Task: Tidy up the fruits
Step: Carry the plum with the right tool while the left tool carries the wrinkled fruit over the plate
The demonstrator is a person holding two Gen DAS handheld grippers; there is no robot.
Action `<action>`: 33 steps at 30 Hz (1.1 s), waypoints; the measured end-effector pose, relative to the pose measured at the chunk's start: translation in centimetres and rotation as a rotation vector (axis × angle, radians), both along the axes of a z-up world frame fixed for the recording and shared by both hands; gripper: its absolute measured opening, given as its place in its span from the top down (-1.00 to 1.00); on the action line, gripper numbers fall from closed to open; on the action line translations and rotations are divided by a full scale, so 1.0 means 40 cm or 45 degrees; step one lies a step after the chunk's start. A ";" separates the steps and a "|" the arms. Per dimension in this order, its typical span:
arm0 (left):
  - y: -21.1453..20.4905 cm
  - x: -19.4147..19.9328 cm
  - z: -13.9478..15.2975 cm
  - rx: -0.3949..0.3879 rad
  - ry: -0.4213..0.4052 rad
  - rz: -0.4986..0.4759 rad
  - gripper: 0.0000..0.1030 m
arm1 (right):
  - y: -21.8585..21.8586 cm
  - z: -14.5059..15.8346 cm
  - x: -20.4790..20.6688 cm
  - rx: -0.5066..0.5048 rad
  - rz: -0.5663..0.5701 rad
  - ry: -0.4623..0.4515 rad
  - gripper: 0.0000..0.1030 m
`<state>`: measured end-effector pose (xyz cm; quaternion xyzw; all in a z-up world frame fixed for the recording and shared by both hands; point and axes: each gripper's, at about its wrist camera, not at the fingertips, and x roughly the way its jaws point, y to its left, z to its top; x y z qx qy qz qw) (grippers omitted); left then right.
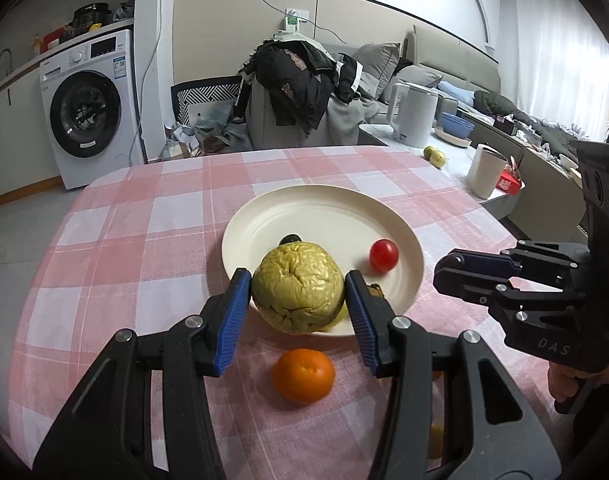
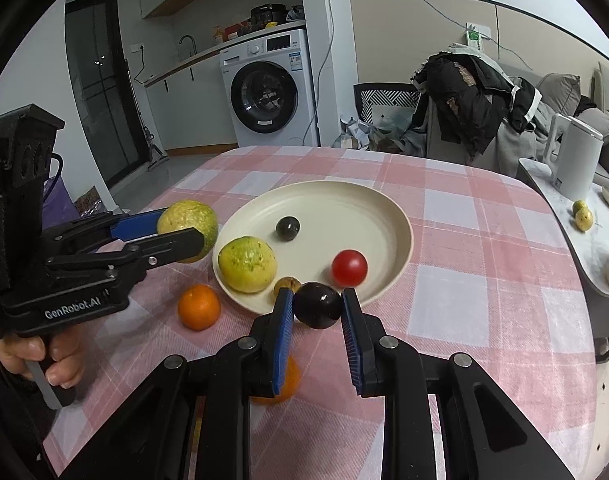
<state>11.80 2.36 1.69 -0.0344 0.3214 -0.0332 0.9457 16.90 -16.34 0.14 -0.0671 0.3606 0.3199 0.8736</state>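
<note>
A round desk (image 2: 484, 240) covered in a pink-and-white checked cloth carries a cream round plate (image 2: 344, 208).

The left gripper (image 1: 298, 286), black with blue ribbed fingers (image 1: 236, 304), is partly closed on a wrinkled yellow-green round fruit (image 1: 298, 286), which it holds in the air above the near rim of the plate. From the right wrist view, this same fruit sits between the fingers off the plate's left edge, clear of the cloth.

The right gripper (image 2: 317, 306) is closed on a small dark purple round fruit (image 2: 317, 306), pinched between its blue fingers (image 2: 284, 320) just at the plate's near edge.

On the plate lie a speckled yellow-green round fruit (image 2: 247, 264) at the left rim, a small dark glossy ball-shaped fruit (image 2: 287, 228) near the middle, a red cherry tomato (image 2: 349, 267) to the right, and a small brownish-yellow fruit (image 2: 286, 283) at the near rim, partly hidden by a finger.

A small orange citrus fruit (image 2: 199, 306) rests on the cloth just beside the plate, to its near left. Another orange fruit (image 2: 290, 380) lies on the cloth under the right gripper, mostly hidden.

A person's hand (image 2: 44, 356) grips the left gripper's handle.
</note>
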 end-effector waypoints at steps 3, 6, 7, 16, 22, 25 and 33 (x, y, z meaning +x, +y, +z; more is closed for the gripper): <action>0.008 0.024 -0.015 -0.002 0.013 0.024 0.11 | 0.015 -0.010 0.014 -0.008 0.004 0.014 0.52; 0.020 0.043 -0.028 -0.017 0.021 0.029 0.11 | 0.028 -0.023 0.028 -0.020 0.003 0.027 0.52; 0.025 0.050 -0.033 -0.021 0.029 0.032 0.11 | 0.032 -0.025 0.032 -0.023 0.001 0.027 0.52; 0.055 0.100 -0.070 -0.037 0.059 0.068 0.11 | 0.046 -0.059 0.066 -0.038 -0.029 0.064 0.52; 0.056 0.120 -0.089 -0.029 0.047 0.078 0.11 | 0.053 -0.066 0.071 -0.048 -0.035 0.067 0.52; 0.059 0.137 -0.097 -0.030 0.058 0.082 0.11 | 0.058 -0.069 0.073 -0.055 -0.031 0.068 0.52; 0.067 0.160 -0.109 -0.040 0.060 0.090 0.11 | 0.061 -0.073 0.073 -0.065 -0.040 0.066 0.52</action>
